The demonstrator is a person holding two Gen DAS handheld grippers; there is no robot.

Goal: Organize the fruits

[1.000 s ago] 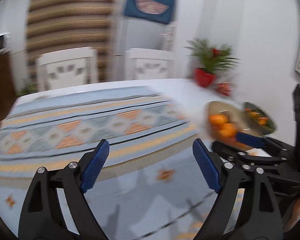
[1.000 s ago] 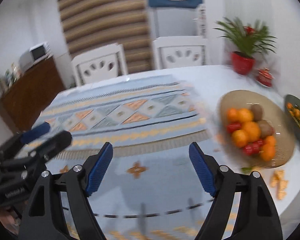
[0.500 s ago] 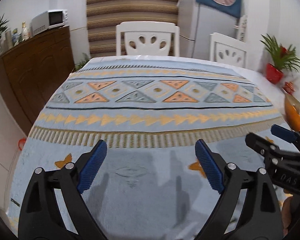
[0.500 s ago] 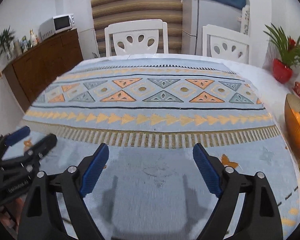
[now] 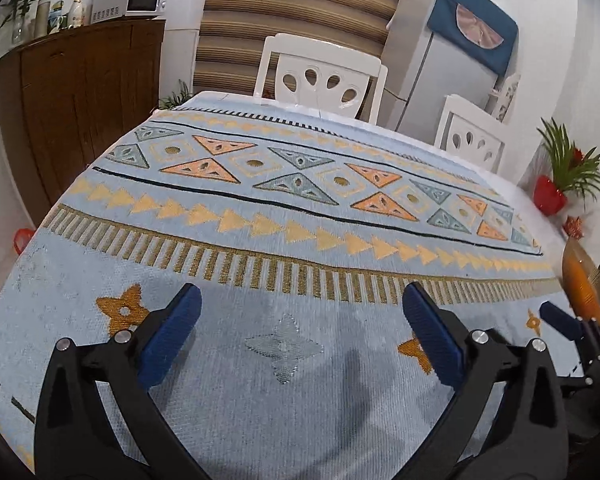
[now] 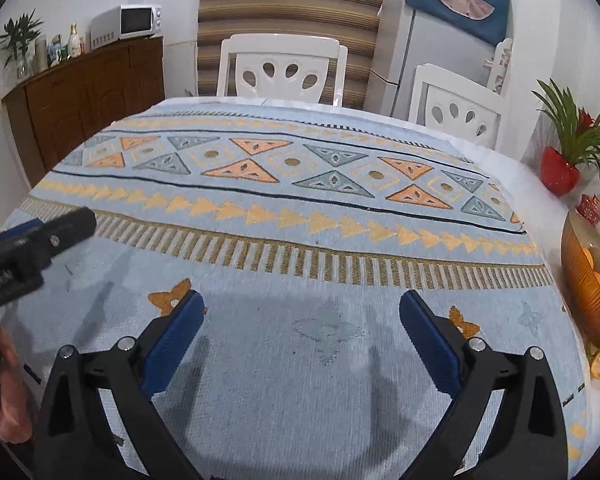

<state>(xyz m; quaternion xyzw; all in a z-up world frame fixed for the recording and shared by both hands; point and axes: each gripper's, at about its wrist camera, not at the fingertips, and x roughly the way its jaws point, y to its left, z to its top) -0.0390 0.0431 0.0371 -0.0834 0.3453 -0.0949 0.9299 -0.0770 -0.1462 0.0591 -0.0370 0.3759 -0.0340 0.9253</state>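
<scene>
At lower centre of each wrist view, the left gripper (image 5: 298, 334) and right gripper (image 6: 300, 330) hover over the patterned tablecloth (image 6: 284, 200), fingers spread wide, holding nothing. Fruit (image 6: 598, 280) sits in a bowl (image 6: 580, 276) at the right edge, well apart from both.

Black tool (image 5: 300, 332) arms, blue pads (image 5: 172, 332), silver screws.

Covering the table, a coarse woven cloth (image 6: 300, 380), matt. Showing at its right edge, a ribbed, glossy amber bowl (image 6: 588, 292). Gleaming behind, smooth white plastic chairs (image 6: 282, 70); dark polished wood sideboard (image 6: 84, 104).
</scene>
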